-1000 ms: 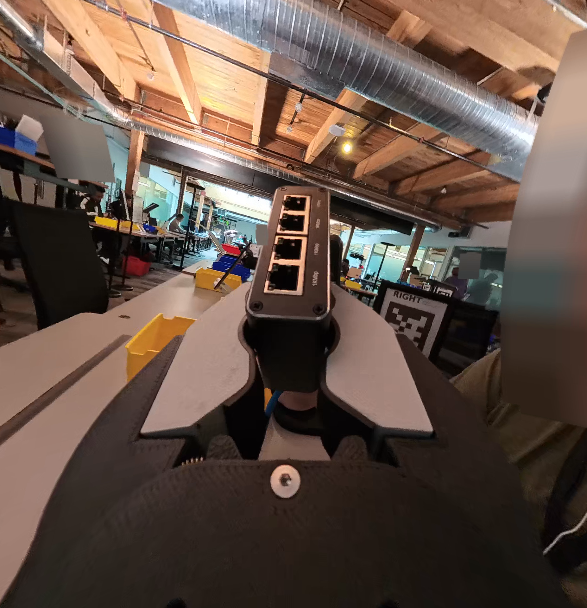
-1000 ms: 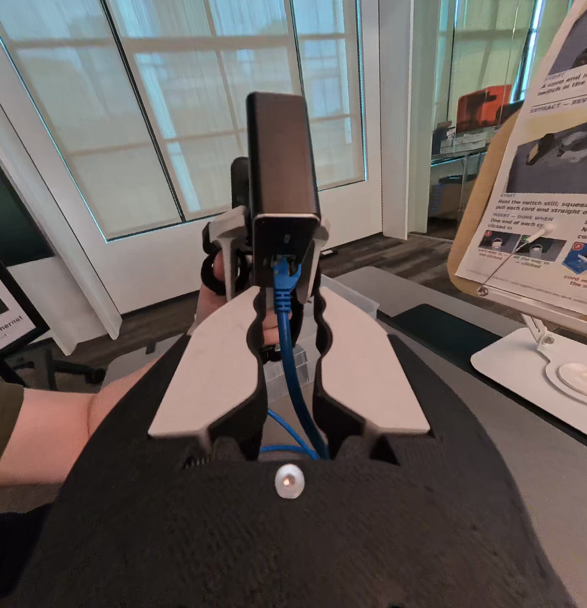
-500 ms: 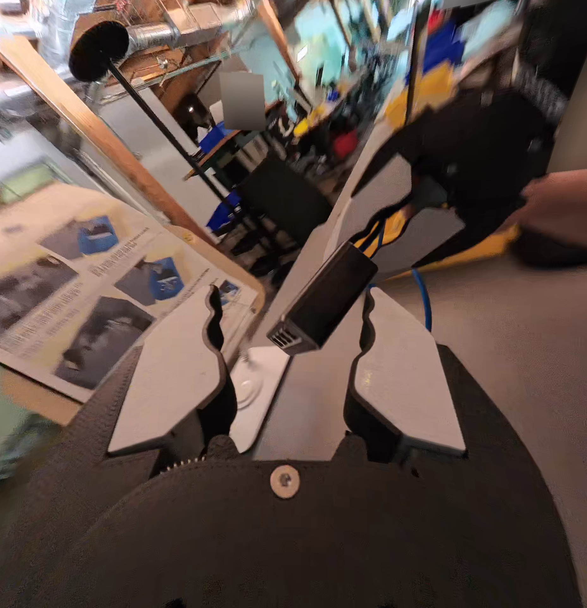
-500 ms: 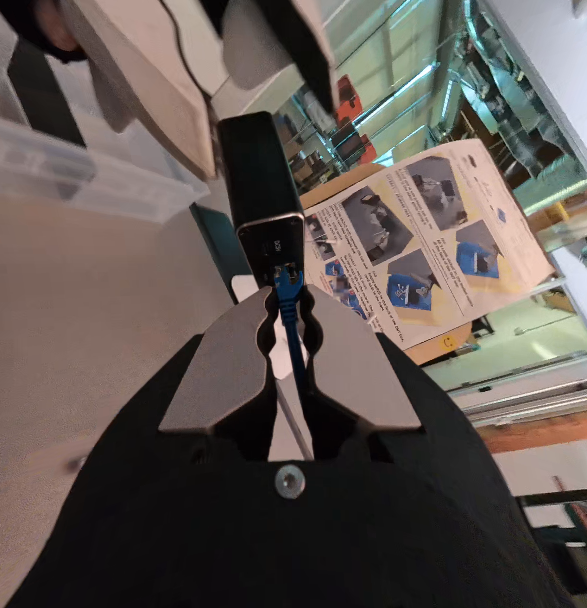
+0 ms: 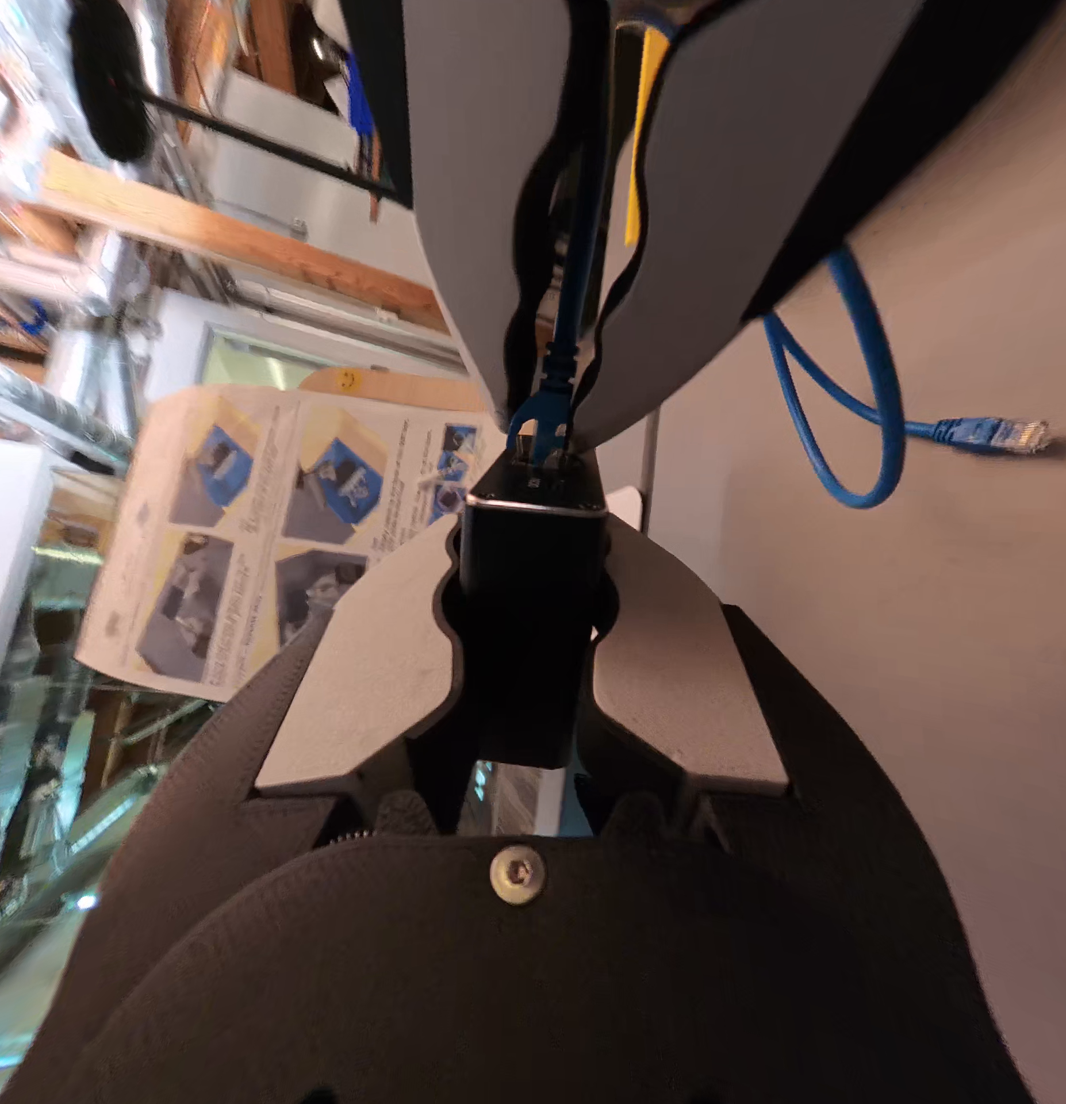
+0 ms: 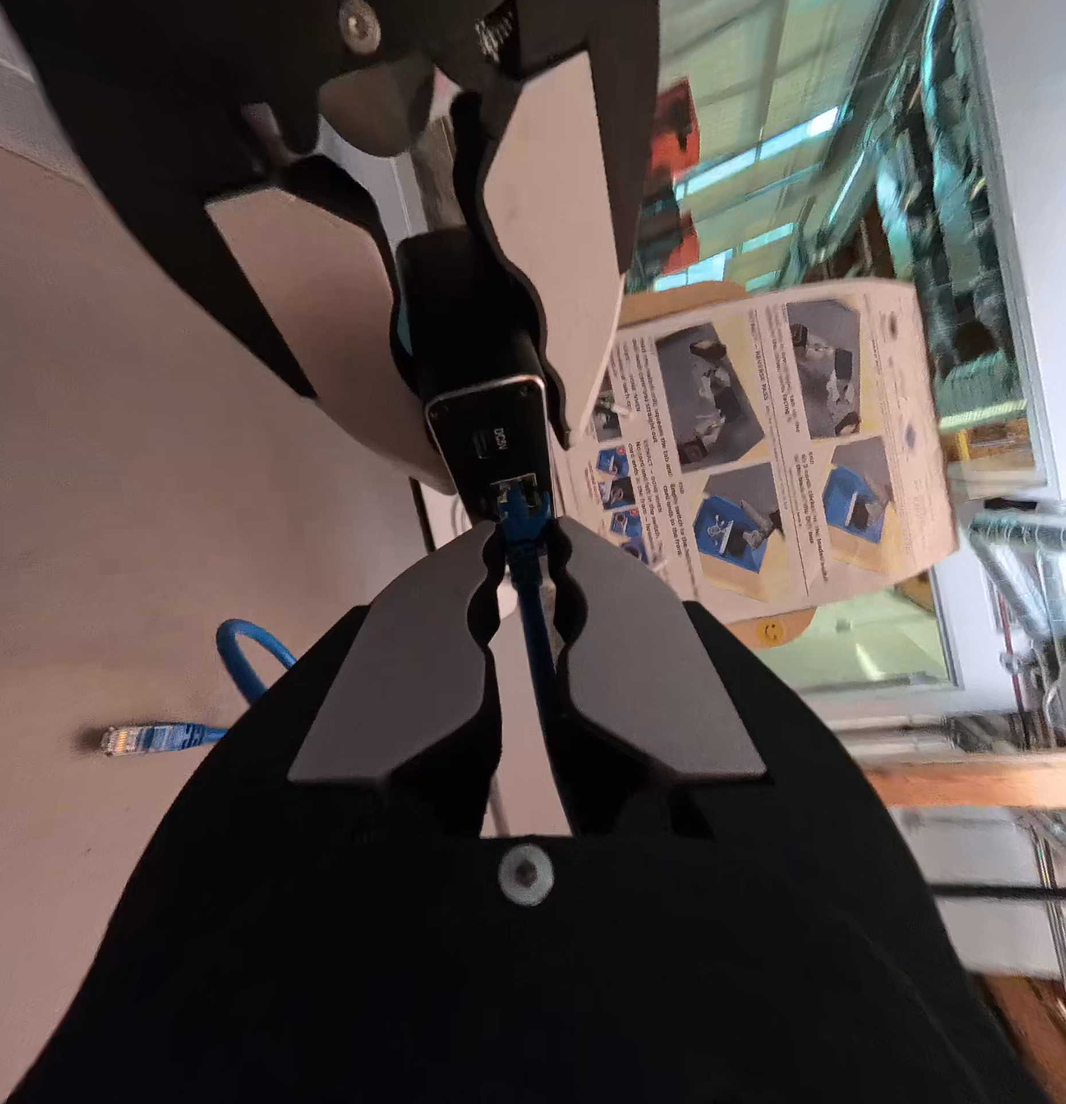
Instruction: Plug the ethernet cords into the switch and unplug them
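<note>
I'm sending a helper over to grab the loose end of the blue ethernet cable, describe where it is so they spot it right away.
Start at the grey tabletop beside the two tools meeting at the black switch. A blue ethernet cable loops across it and ends in a free plug lying flat. Unlike the cable's other end, seated in the switch, this clear-tipped plug is connected to nothing.

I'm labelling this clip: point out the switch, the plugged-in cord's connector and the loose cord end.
switch [image 5: 530,597], left wrist view, on its dark top face.
plugged-in connector [image 6: 521,514], right wrist view, on its blue boot.
loose cord end [image 5: 990,433], left wrist view, on its plug.
</note>
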A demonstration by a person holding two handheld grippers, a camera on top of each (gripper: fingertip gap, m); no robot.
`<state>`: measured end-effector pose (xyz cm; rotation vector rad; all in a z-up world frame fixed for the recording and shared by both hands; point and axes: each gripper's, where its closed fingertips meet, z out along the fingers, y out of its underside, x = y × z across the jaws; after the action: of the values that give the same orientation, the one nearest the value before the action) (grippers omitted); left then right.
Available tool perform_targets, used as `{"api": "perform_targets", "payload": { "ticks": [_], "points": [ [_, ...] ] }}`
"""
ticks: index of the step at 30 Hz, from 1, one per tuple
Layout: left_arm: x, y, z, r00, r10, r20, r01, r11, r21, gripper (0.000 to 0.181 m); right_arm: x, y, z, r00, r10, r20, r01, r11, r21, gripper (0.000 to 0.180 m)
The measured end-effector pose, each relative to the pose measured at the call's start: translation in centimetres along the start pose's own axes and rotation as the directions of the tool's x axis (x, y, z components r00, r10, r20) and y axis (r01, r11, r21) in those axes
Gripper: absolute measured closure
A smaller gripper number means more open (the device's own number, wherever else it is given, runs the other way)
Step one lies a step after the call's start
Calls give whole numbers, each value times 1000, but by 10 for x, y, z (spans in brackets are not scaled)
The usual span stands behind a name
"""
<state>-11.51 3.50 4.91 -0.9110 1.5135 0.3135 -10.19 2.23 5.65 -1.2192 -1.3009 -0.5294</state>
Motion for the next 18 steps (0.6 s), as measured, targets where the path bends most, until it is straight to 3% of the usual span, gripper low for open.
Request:
{"api": "perform_targets", "payload": {
  "ticks": [5, 12, 18],
  "points": [
    [-7, -18, -8, 999, -42, 13, 41, 996, 81, 144, 9, -17, -28, 991, -118, 66, 98, 963, 250, 162],
    [-11, -34, -16, 999, -48, 17, 45, 992, 118, 143, 17, -16, -42, 945, -227, 237, 183, 964, 191, 159],
    [-16, -41, -22, 998, -56, 28, 52, 989, 142, 144, 17, -33, -47, 912, -311, 269, 249, 938, 241, 159]
  ]
}}
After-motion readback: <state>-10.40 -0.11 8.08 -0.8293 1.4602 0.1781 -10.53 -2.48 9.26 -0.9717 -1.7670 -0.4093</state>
